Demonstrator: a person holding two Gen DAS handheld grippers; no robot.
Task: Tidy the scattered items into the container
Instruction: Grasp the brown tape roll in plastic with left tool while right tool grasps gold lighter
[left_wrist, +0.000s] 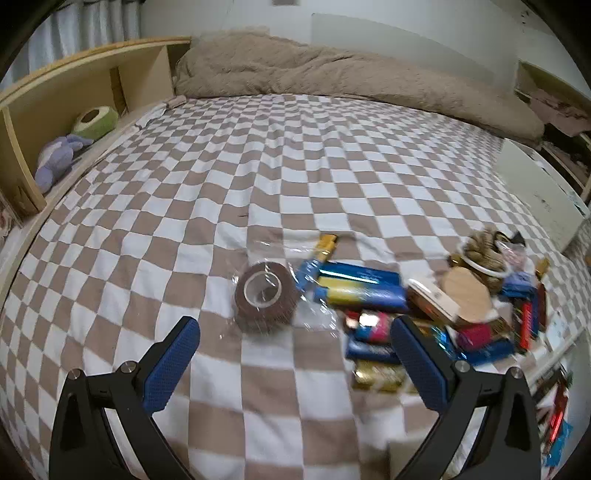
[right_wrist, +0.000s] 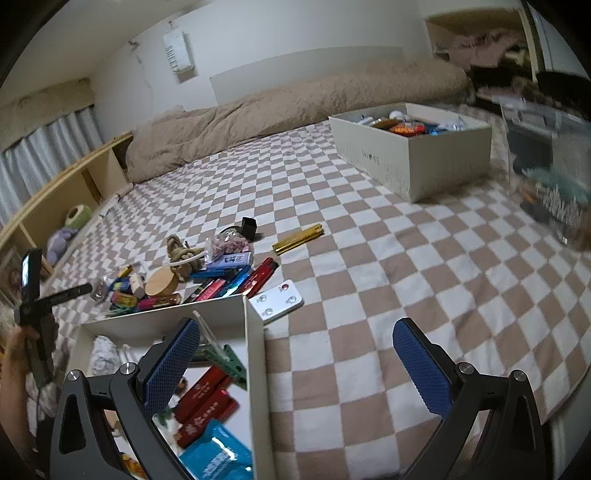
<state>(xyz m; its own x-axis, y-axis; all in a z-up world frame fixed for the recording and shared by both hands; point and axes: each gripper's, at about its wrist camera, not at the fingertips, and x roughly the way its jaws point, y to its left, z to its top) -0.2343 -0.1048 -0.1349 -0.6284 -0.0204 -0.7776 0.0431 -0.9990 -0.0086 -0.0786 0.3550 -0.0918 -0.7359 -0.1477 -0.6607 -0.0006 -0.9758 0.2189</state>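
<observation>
**A:** What do you have on the left side?

**B:** My left tongs (left_wrist: 295, 365) are spread wide with nothing between them, the blue knurled pads (left_wrist: 171, 363) hanging over the checkered bedspread (left_wrist: 258, 177). Just ahead lies a brown ribbed roll (left_wrist: 265, 295), a squat cylinder in crinkled clear film. To its right is the pile of scattered items (left_wrist: 424, 314): glossy blue and yellow packets, a flat round wooden disc (left_wrist: 467, 295) and a knot of coarse rope (left_wrist: 484, 251) behind it.

**A:** And the right?

**B:** My right tongs (right_wrist: 295, 365) are equally parted and empty. Their left pad sits over the near white box (right_wrist: 255, 369), a thin-walled rectangular container on the bed. In it I see red flat packs (right_wrist: 205, 406), a shiny blue pouch (right_wrist: 218, 456) and a green clip (right_wrist: 231, 363). A white plate with round studs (right_wrist: 276, 299) lies just beside the box's far corner. A slim gold bar (right_wrist: 298, 238) rests alone farther out.

**A:** Any other container?

**B:** A second white box (right_wrist: 410, 151), part filled, stands well apart near the fuzzy beige duvet (right_wrist: 295, 99).
</observation>
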